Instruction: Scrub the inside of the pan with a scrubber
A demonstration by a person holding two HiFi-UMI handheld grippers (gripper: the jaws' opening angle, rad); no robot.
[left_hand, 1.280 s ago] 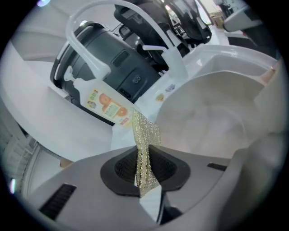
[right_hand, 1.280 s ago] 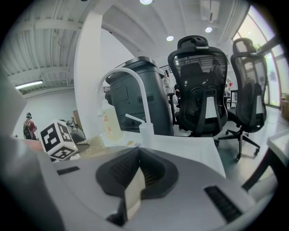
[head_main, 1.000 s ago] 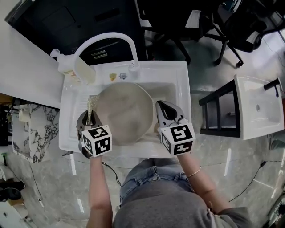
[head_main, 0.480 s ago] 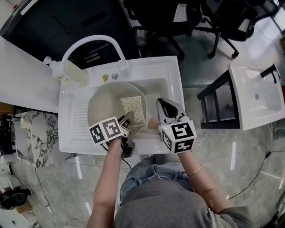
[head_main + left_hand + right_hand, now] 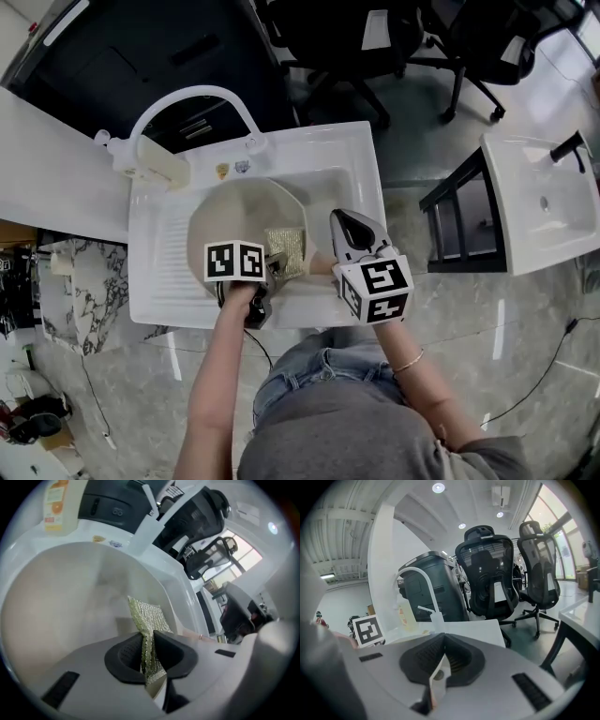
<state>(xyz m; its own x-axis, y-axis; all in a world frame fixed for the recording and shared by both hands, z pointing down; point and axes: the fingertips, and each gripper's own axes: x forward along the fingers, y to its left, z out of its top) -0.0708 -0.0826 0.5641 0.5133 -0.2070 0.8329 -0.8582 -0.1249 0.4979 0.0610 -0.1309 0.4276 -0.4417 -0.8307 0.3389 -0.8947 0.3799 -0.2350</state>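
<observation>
Pinching glittery green-gold scrubber in left gripper jaws | right gripper jaws clamp pale matte pan

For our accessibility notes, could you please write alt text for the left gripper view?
The left claw is shut on a green-gold scrubber, holding it edge-up inside a pale, round pan that sits in a white sink. A bottle with an orange label stands on the sink's far rim at top left.
</observation>
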